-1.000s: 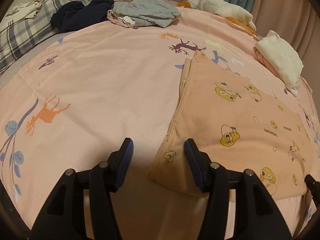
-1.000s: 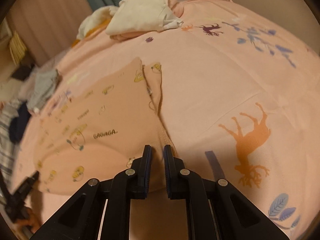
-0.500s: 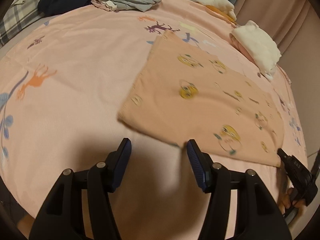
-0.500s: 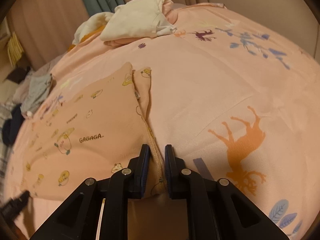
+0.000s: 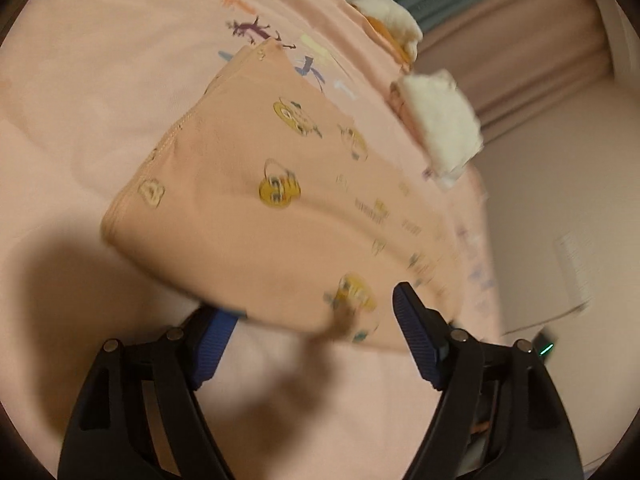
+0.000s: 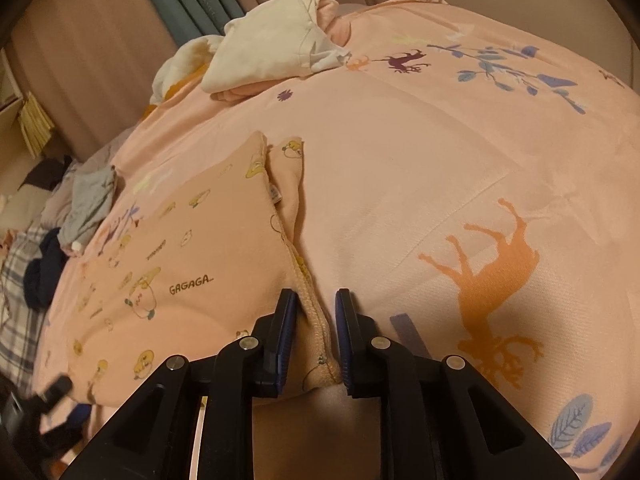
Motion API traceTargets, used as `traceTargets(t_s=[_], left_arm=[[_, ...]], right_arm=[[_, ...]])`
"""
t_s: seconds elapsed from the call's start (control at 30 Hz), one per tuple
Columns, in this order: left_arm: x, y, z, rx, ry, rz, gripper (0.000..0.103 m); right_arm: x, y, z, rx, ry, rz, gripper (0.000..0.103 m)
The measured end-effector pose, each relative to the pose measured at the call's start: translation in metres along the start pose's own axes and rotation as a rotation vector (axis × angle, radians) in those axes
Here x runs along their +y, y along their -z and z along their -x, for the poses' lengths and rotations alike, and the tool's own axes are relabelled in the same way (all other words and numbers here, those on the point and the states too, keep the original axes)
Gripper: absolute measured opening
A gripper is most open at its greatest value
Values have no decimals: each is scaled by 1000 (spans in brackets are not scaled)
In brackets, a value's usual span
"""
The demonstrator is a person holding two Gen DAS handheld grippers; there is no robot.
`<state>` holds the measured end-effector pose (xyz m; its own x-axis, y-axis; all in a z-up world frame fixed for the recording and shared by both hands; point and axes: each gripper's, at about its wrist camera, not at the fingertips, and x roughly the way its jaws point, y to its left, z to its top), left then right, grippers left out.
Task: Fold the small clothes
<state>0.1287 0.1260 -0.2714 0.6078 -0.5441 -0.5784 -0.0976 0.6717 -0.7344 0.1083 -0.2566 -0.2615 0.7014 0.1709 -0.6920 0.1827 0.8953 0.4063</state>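
Since a second ago, swinging round: left tongs [image 5: 316, 320] now turned toward the bed's far edge and the wall, with the peach garment [image 5: 256, 208] filling the view ahead of them instead of lying off to one side. Having just been widening, now standing spread wide, ribbed blue pads [image 5: 416, 340] clear of the cloth; near hem of the garment lying just ahead of and between the tips, blurred, not pinched.

Right tongs [image 6: 316, 328] barely shifted, jaws having just been easing apart; narrow gap showing on both sides of the stitched, ribbed seam [image 6: 316, 316] running up between the pads, so loosening rather than clamping. Whether either pad is touching the fabric, hard to tell.

Lying flat on the pink bedspread [image 6: 420, 168], soft knit garment, roughly rectangular, printed with small yellow cartoon faces and the word GAGAGA, stretching away ahead and left of the right tongs; a folded-under strip with a small label [image 6: 276, 194] showing along its right edge.

Beyond it, far ahead: a cream, fluffy folded bundle [image 6: 272, 48]. Far left of the right tongs: crumpled grey cloth [image 6: 92, 196] and a dark navy heap [image 6: 44, 268]. Printed orange deer [image 6: 492, 276] on the bedspread just right of the right tongs.
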Motion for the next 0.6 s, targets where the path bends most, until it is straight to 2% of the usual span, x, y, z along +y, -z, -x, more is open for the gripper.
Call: traceTargets(t_s=[0.07, 0.17, 0.37, 0.47, 0.53, 0.57, 0.6], left_arm=[[5, -8, -3, 6, 44, 45, 76], [4, -12, -4, 14, 54, 64, 76], [-1, -17, -7, -15, 39, 55, 76], [3, -24, -8, -12, 51, 75, 76], [7, -27, -9, -21, 66, 91, 76], [9, -28, -8, -25, 70, 93, 76], [10, -28, -8, -30, 70, 93, 76]], right_arm=[[-4, 0, 0, -6, -34, -12, 23], [-10, 2, -1, -19, -95, -31, 30], [-12, 0, -1, -18, -133, -51, 30], [-8, -9, 7, 27, -128, -50, 30], [-4, -20, 24, -6, -186, -29, 30], [-2, -26, 31, -31, -213, -18, 34], [2, -35, 38, -49, -252, -7, 45]])
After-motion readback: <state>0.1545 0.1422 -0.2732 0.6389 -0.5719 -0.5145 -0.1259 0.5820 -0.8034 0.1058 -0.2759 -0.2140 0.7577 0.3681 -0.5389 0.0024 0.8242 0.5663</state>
